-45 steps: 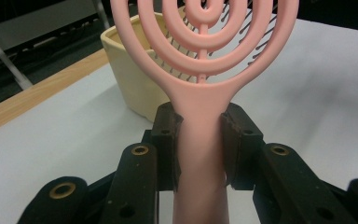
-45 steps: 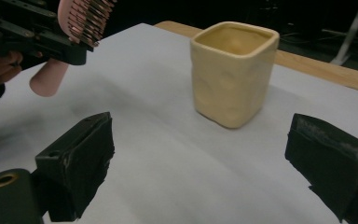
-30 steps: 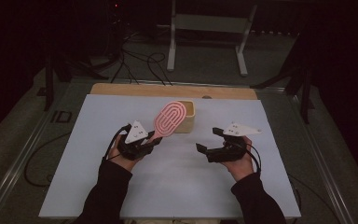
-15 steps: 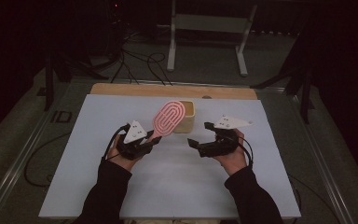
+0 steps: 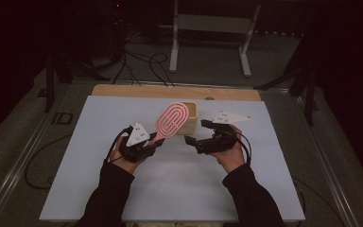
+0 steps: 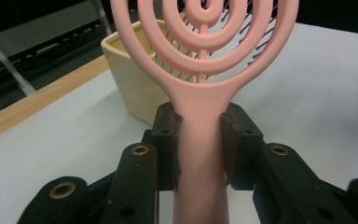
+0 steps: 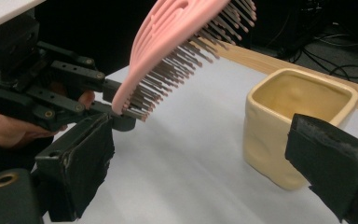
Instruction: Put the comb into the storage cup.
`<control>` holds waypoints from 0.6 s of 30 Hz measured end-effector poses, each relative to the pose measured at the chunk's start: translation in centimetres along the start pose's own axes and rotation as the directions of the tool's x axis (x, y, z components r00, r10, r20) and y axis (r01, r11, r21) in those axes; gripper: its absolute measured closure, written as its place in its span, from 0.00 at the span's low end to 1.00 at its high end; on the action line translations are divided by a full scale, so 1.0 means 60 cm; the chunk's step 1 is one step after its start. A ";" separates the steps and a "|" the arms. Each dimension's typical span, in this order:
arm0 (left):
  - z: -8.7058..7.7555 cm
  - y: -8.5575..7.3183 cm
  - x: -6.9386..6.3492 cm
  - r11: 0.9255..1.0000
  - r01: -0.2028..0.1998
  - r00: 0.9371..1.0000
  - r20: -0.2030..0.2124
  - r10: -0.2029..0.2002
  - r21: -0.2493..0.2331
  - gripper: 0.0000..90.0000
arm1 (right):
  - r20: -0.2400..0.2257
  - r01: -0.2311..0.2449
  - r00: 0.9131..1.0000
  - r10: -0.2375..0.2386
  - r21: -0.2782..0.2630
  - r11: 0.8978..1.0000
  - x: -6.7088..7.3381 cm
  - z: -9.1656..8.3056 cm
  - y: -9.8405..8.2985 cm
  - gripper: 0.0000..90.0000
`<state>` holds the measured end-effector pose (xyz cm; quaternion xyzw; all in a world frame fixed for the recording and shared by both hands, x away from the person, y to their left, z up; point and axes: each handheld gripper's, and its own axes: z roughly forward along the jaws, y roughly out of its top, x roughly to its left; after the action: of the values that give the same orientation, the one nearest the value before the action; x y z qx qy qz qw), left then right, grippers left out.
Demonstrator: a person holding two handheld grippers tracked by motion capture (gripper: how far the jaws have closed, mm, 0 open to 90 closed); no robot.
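From above, the person's left gripper [image 5: 152, 144] holds a pink hairbrush [image 5: 171, 120] by its handle, the oval head tilted up and away so that it overlaps the front of a cream cup [image 5: 191, 118] standing near the far edge of the white table [image 5: 170, 189]. The left gripper view brings out what the high view cannot: the two black pads [image 6: 167, 144] press tight on either side of the handle, and the head is a set of open pink rings with dark bristles showing through on the far side. The right gripper view gives the brush [image 7: 168, 46] from the side, bristles pointing down toward the table, with the left gripper [image 7: 116, 119] and the hand behind it at the left. The right gripper [image 5: 196, 133] hangs just beside the cup and the brush head, its jaws spread wide with nothing between them; in its own view the cup [image 7: 298, 121] sits just behind the right-hand pad [image 7: 331, 163], which hides its lower corner. A strip of bare wood [image 5: 123, 91] runs along the table's far edge, and beyond it a metal stand [image 5: 210, 33] and loose cables [image 5: 142, 64] lie on the dark floor.
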<state>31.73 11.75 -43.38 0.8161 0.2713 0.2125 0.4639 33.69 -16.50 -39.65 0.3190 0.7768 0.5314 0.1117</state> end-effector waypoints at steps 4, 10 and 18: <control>0.003 -0.001 -0.003 1.000 -0.002 1.000 0.001 0.002 -0.003 0.78 | 0.000 0.001 1.000 -0.001 0.007 1.000 0.004 0.009 0.009 0.09; 0.007 -0.001 -0.009 1.000 -0.016 1.000 0.004 0.016 0.006 0.78 | -0.012 -0.011 1.000 0.011 0.007 1.000 0.007 0.016 0.019 0.09; 0.011 0.000 -0.015 1.000 -0.025 1.000 0.009 0.025 0.008 0.78 | -0.006 -0.015 1.000 0.015 0.015 1.000 0.012 0.031 0.035 0.09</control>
<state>31.42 10.77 -43.80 0.8223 0.2597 0.2133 0.4593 34.88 -14.14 -38.42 0.3241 0.7787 0.5273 0.1028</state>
